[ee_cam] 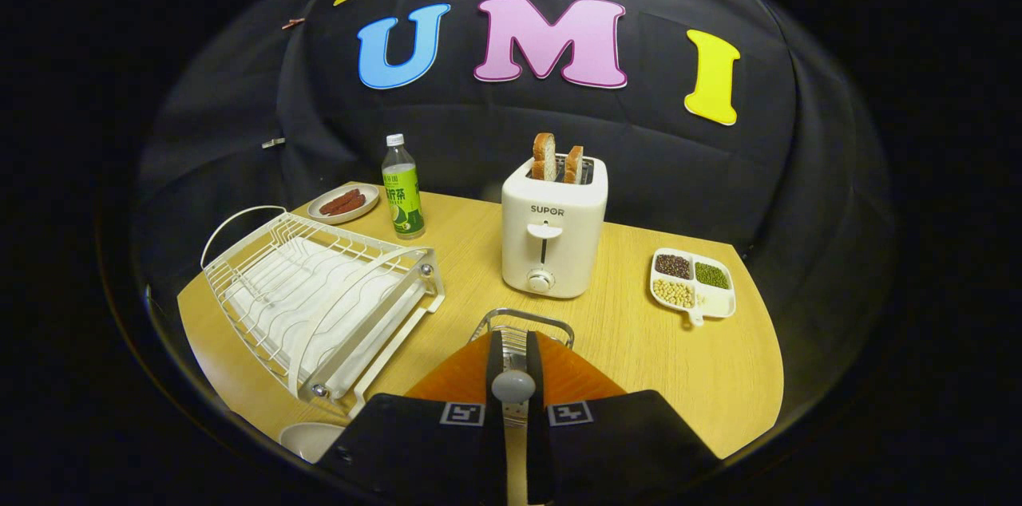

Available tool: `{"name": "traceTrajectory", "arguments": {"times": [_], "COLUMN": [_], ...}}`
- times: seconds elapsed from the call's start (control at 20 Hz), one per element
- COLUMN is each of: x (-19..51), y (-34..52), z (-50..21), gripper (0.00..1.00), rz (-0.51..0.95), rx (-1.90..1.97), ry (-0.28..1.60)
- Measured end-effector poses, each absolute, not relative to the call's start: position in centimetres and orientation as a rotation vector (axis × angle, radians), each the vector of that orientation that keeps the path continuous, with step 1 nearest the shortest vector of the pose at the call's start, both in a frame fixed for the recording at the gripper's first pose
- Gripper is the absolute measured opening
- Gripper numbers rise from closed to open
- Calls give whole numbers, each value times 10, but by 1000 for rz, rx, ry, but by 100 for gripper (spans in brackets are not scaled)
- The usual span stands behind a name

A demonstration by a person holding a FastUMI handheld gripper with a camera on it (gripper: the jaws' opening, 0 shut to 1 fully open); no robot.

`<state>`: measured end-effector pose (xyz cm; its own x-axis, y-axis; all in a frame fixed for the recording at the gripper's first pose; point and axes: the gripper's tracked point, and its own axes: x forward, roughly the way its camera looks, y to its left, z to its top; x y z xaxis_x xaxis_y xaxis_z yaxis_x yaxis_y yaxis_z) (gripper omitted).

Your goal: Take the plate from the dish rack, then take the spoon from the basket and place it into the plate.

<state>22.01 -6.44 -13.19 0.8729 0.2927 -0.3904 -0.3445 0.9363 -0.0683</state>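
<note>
My gripper [514, 342] is shut on a grey spoon [512, 385], whose rounded end shows between the two fingers [495, 366]. Just beyond the fingertips stands the wire basket [523, 318], partly hidden by them. I cannot tell whether the spoon's far end is still inside the basket. A white plate [307, 438] lies on the table near its front edge, to the left of the gripper body, with only part of its rim showing. The white wire dish rack [319, 298] sits to the left of the fingers and holds no dishes.
A white toaster [552, 231] with two bread slices stands beyond the basket. A green-labelled bottle [402, 191] and a small dish of sausages [343, 203] are at the back left. A divided dish of beans [693, 284] lies on the right of the wooden table [703, 378].
</note>
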Motion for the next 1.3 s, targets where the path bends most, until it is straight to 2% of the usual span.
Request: {"name": "traceTrajectory", "arguments": {"times": [0.3, 0.65, 0.95, 1.3], "x": [207, 162, 108, 58], "y": [-67, -59, -45, -14], "z": [-88, -37, -48, -99], "gripper": [14, 14, 14, 14], "rz": [367, 492, 608, 763], "rx": [-58, 15, 43, -5], "ry": [368, 336, 378, 477]}}
